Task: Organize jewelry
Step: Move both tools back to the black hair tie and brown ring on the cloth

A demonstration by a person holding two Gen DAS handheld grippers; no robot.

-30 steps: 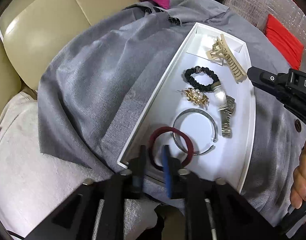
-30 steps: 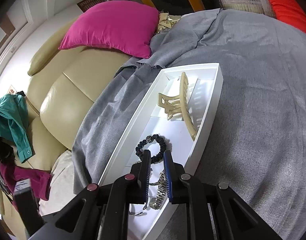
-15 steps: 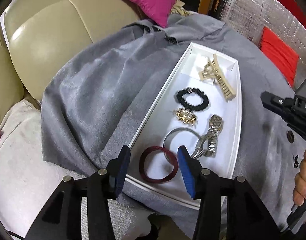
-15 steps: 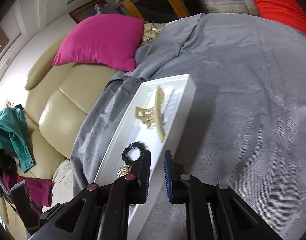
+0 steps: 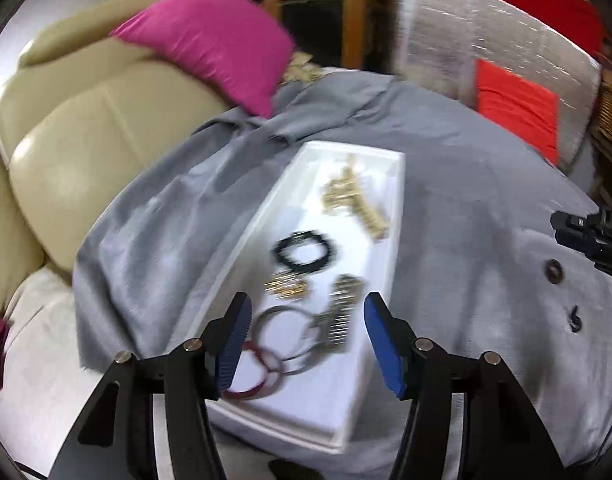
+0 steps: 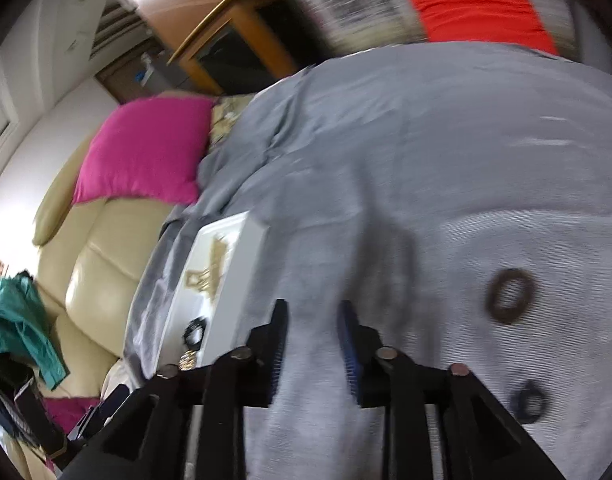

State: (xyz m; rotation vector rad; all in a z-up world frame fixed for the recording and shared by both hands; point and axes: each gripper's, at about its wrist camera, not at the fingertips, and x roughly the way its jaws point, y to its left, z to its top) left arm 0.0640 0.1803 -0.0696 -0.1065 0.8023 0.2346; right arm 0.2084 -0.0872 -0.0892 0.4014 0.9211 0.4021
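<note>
A white tray lies on a grey cloth and holds a beige claw clip, a black scrunchie, a gold brooch, a metal watch, a silver bangle and a dark red bangle. My left gripper is open and empty above the tray's near end. My right gripper is open and empty over bare cloth, right of the tray. A brown hair tie and a small dark ring lie on the cloth to its right.
A beige sofa with a magenta cushion stands to the left. A red cushion lies at the back right. The grey cloth covers the surface. A teal garment hangs at the far left.
My left gripper let go of the dark red bangle in the tray, opened wide and pulled back. My right gripper swung right, off the tray and over the cloth, and its jaws parted.
</note>
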